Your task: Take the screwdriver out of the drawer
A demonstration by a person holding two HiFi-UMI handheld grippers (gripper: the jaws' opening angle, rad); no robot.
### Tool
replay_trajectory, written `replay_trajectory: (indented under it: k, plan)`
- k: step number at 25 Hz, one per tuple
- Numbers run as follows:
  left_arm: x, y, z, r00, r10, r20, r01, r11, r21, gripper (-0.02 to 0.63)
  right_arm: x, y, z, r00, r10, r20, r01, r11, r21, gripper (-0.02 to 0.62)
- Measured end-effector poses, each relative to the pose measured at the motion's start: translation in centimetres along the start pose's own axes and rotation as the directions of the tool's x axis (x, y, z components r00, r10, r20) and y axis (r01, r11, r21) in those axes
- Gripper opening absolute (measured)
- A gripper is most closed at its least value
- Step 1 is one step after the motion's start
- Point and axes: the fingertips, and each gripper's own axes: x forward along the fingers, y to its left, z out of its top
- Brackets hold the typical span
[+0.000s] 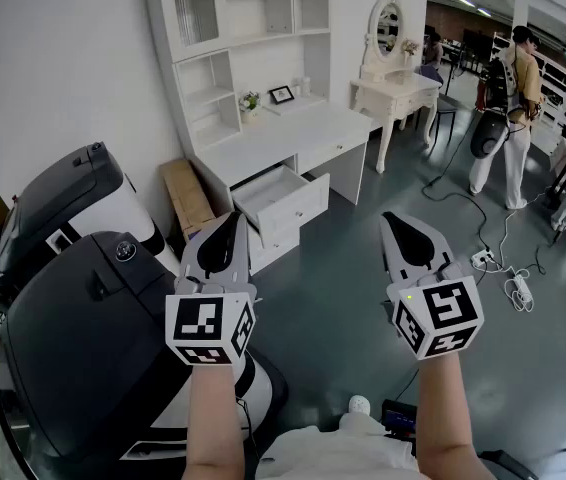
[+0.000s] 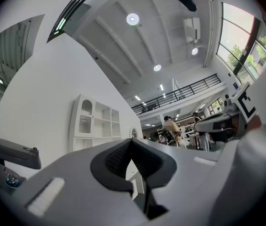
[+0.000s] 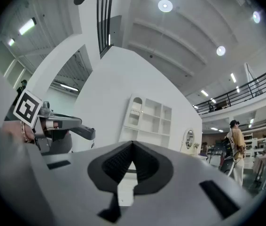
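A white desk [image 1: 293, 133] with shelves above it stands against the far wall. Its upper drawer [image 1: 281, 200] is pulled open; from here I cannot see inside it, and no screwdriver shows in any view. I hold both grippers in front of me, well short of the desk and pointing toward it. My left gripper [image 1: 231, 216] [image 2: 132, 140] is shut with nothing between its jaws. My right gripper [image 1: 388, 216] [image 3: 132, 144] is shut and empty too. The right gripper view shows the shelf unit [image 3: 147, 119] beyond the jaws.
A large black and white machine [image 1: 83, 308] stands close at my left. A cardboard box [image 1: 188, 203] leans beside the desk. To the right are a white dressing table [image 1: 398, 93], a standing person [image 1: 508, 118], and cables with a power strip [image 1: 483, 258] on the grey floor.
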Motion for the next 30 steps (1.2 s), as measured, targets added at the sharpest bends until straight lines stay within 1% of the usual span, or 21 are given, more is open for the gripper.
replay_trajectory:
  k: [7, 10, 14, 23, 27, 30]
  plan:
    - [0.6, 0.5, 0.4, 1.0, 0.002, 0.022, -0.002, 1.0, -0.019, 0.009, 0.8, 0.2, 0.2, 1.0, 0.002, -0.006, -0.002, 1.0, -0.021, 0.008]
    - [1.2, 1.0, 0.0, 1.0, 0.01, 0.023, -0.009, 1.0, -0.021, 0.009, 1.6, -0.1, -0.1, 1.0, -0.006, 0.001, 0.006, 1.0, -0.01, 0.008]
    - [3.1, 2.0, -0.9, 0.999, 0.031, 0.012, -0.031, 0.999, -0.013, 0.009, 4.0, -0.8, -0.8, 1.0, 0.019, 0.011, -0.019, 1.0, 0.003, 0.008]
    - [10.3, 4.8, -2.7, 0.994, 0.109, -0.023, -0.108, 0.994, 0.022, 0.009, 12.7, -4.7, -2.7, 0.995, 0.098, 0.034, -0.099, 0.994, 0.039, 0.008]
    - [14.5, 5.7, -3.6, 0.989, 0.142, -0.038, -0.141, 0.989, 0.038, 0.009, 17.1, -7.5, -3.9, 0.991, 0.129, 0.041, -0.132, 0.99, 0.057, 0.008]
    - [17.9, 6.1, -4.3, 0.985, 0.164, -0.045, -0.163, 0.986, 0.032, 0.009, 20.0, -9.7, -4.9, 0.988, 0.149, 0.039, -0.152, 0.986, 0.069, 0.008]
